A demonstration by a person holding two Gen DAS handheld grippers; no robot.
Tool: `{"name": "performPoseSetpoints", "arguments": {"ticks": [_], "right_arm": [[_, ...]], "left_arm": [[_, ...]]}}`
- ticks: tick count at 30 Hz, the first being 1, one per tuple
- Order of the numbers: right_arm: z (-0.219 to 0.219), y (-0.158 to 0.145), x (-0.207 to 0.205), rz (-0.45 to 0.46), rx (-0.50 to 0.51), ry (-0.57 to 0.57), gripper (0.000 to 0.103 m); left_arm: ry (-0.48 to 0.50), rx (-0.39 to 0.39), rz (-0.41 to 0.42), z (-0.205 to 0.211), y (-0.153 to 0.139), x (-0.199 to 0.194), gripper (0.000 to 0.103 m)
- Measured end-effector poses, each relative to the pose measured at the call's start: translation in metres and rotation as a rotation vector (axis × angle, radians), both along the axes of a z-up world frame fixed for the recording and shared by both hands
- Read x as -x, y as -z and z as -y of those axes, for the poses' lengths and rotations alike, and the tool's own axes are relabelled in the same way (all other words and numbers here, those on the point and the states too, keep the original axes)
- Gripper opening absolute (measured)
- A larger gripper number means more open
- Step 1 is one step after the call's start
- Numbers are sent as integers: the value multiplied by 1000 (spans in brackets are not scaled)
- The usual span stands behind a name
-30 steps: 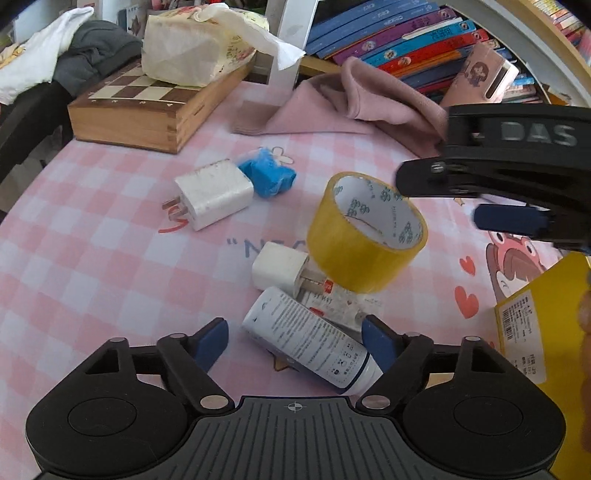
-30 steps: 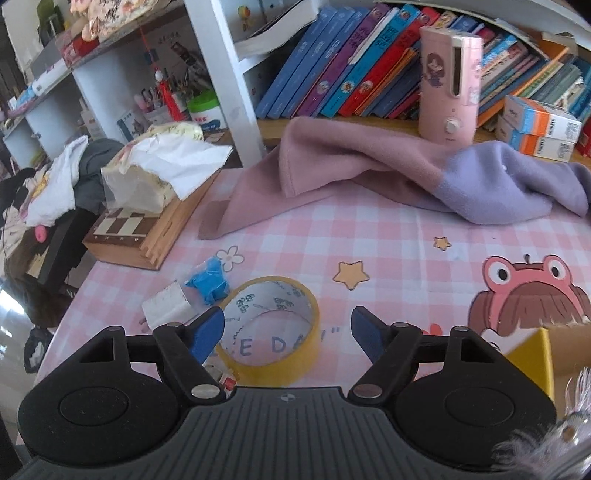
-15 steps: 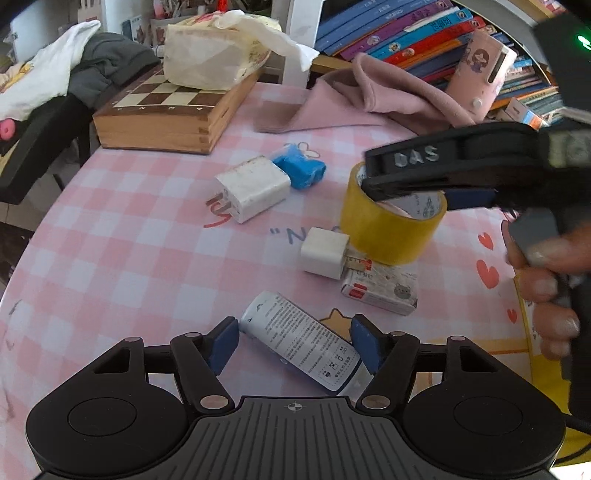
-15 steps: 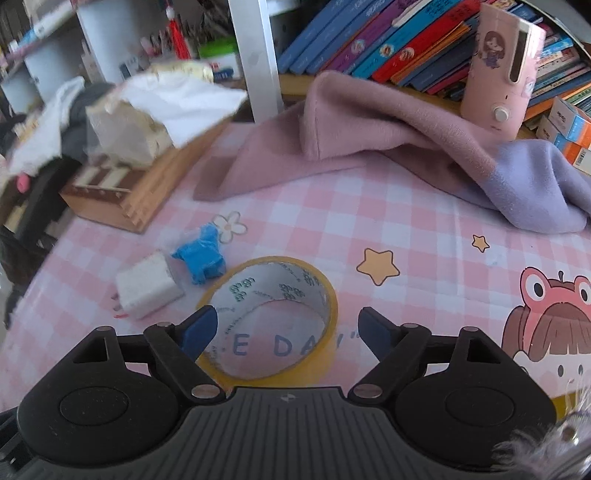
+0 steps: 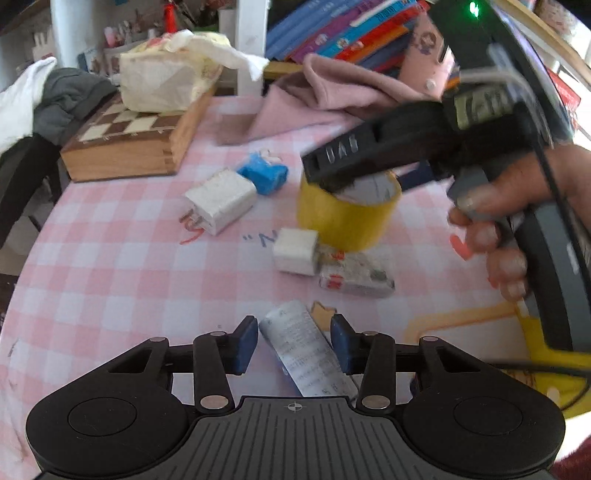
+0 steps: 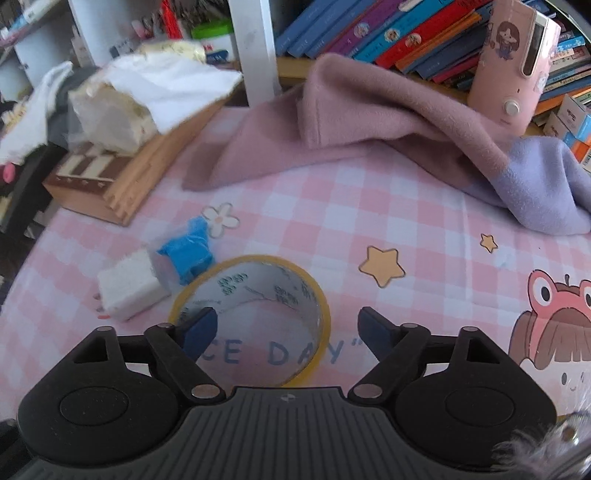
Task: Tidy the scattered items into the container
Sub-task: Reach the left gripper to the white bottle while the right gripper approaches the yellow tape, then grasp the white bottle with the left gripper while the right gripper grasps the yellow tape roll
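My left gripper (image 5: pixel 293 341) is open, with a white printed tube (image 5: pixel 308 356) lying on the pink checked cloth between its fingers, untouched. My right gripper (image 6: pixel 286 325) is open just above a yellow tape roll (image 6: pixel 317 299), which also shows in the left wrist view (image 5: pixel 343 218); one finger hangs over the roll's hole, the other outside its rim. A small white charger (image 5: pixel 297 251), a red-and-white packet (image 5: pixel 354 277), a larger white charger (image 5: pixel 221 201) and a blue object (image 5: pixel 264 173) lie scattered nearby. A yellow container edge (image 5: pixel 546 343) sits at the right.
A wooden chessboard box (image 5: pixel 129 144) with a tissue pack (image 5: pixel 166 83) on it stands at the back left. A pink and lilac cloth (image 6: pixel 388 125) lies before a shelf of books (image 6: pixel 406 33). A pink device (image 6: pixel 515 66) stands at the back right.
My right gripper has come down over the tape roll and its jaws have widened. My left gripper has moved forward so the tube lies between its fingers, which have narrowed.
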State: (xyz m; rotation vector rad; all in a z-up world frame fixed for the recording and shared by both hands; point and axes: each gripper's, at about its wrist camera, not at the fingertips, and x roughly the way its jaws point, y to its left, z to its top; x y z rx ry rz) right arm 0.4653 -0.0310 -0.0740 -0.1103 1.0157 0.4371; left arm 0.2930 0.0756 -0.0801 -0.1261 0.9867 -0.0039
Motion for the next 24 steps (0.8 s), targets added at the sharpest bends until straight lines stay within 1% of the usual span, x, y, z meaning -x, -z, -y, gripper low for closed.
{"name": "performPoseSetpoints", "arguments": {"ticks": [1,3,4,6,8,9,10,11,13,15,18,19,24], "right_arm": [[-1,0,0,2,-1,-4,84],[-3,1,1,15,21,-2,80],[-3,2,2,24,37,12,75],[2,4,2,22,46,44,62],[9,6,1,6,34,71,37],[12,7,0,-4,25,79,31],[14,9,0,-16,11,80,19],[16,10,-1,-24,4,80,15],[18,9,0,-15,-13,77,12],[23,3,3,-3,-44,82,11],[28,-15,16,71,-69,76,11],[30,-21,19,83,-79,78,11],[45,-45,37,99,-130,102,11]], "left_arm": [[1,2,-6,0,1,0,43],[7,2,-16,3,4,0,43],[11,1,-22,4,6,0,43],[8,6,-27,4,8,2,42],[-19,24,-22,2,11,6,38],[-23,18,-15,3,12,8,37],[-22,12,-11,4,12,8,37],[-20,10,-7,4,12,8,36],[-13,13,-6,3,12,8,33],[-23,38,-9,-1,9,10,32],[-46,67,20,-7,1,17,31],[-54,76,27,-9,-1,19,31],[-87,120,88,-19,-18,32,31]]}}
